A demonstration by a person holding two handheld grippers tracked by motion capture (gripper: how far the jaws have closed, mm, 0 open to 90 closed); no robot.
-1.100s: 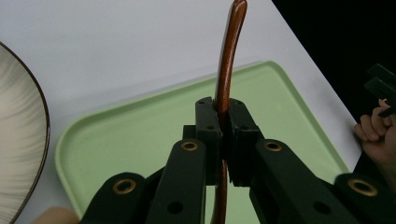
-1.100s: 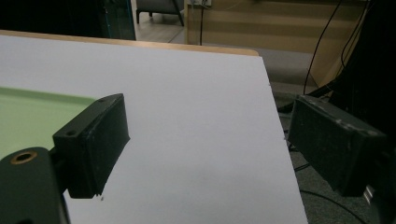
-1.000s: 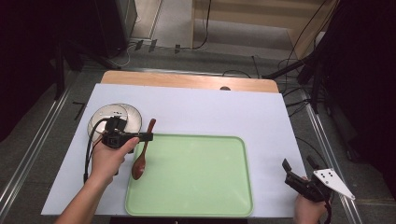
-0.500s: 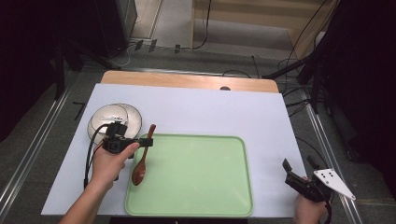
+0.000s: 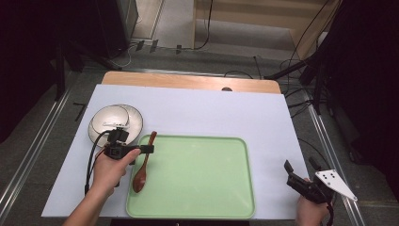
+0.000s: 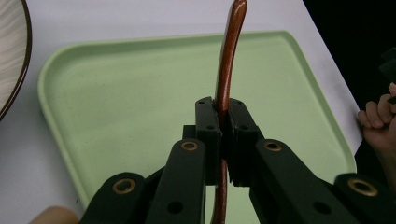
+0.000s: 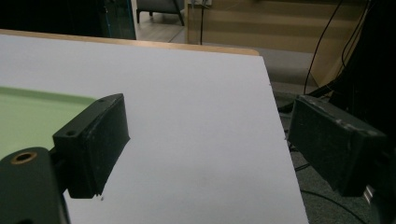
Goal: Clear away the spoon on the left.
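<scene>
Your left gripper point(image 5: 147, 149) pinches the wooden spoon point(image 5: 142, 165) mid-handle over the tray's point(image 5: 235, 207) left edge; it could pivot and slip.

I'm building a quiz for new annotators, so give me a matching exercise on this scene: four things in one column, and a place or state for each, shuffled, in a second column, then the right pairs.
Things:
1. wooden spoon
2. plate
3. right gripper
4. green tray

Places or states:
A. lies in front of the person, between the two hands
B. jaws apart, nothing between them
C. clamped by its handle in the left gripper
D. rests on the white sheet beyond the left hand, left of the tray

Pairs: 1-C, 2-D, 3-B, 4-A
</scene>
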